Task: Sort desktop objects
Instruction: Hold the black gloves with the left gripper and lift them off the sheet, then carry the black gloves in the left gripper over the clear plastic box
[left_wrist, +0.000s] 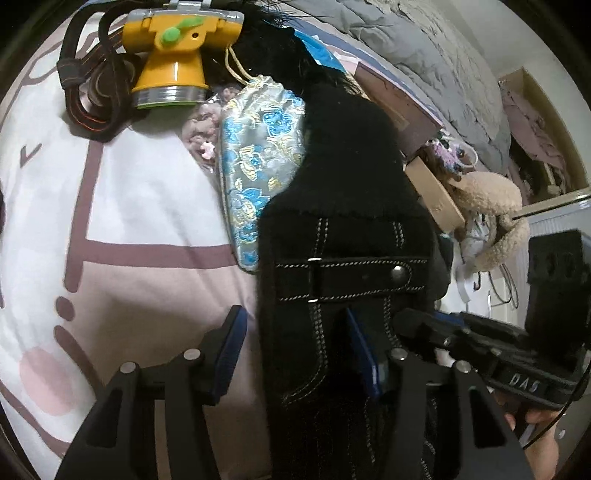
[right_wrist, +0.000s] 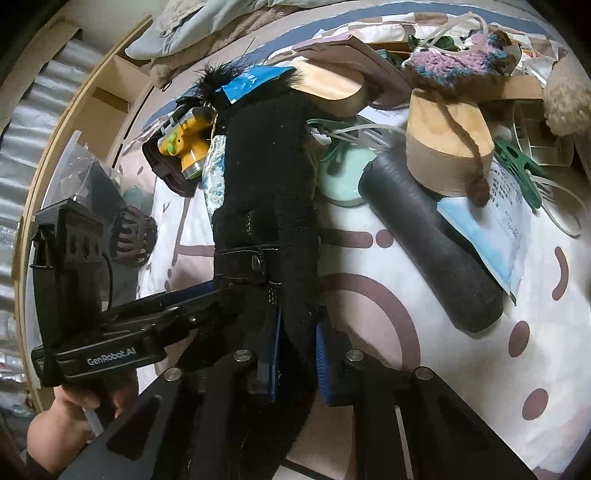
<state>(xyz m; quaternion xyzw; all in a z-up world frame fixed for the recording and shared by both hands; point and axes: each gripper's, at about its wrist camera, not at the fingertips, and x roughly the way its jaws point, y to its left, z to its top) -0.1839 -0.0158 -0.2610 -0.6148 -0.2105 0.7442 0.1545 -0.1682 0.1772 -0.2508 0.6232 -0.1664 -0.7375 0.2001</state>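
A long black fuzzy glove (left_wrist: 343, 229) with white stitching, a snap strap and a fur cuff hangs between both grippers over the patterned bed cover. My right gripper (right_wrist: 297, 354) is shut on the glove's (right_wrist: 273, 206) lower part, its blue pads pressing both sides. My left gripper (left_wrist: 295, 354) is open; the glove lies against its right finger, while the left finger (left_wrist: 229, 350) stands apart from the cloth. The left gripper also shows in the right wrist view (right_wrist: 199, 295), reaching in from the left beside the glove's strap.
A yellow headlamp (left_wrist: 173, 55) with black straps and a blue brocade pouch (left_wrist: 258, 158) lie behind the glove. A dark cylinder (right_wrist: 432, 240), tape rolls (right_wrist: 443, 147), a crochet pouch (right_wrist: 458, 59), a blue envelope (right_wrist: 491, 229), a green lid (right_wrist: 347, 177) and a plush toy (left_wrist: 491, 218) crowd the right.
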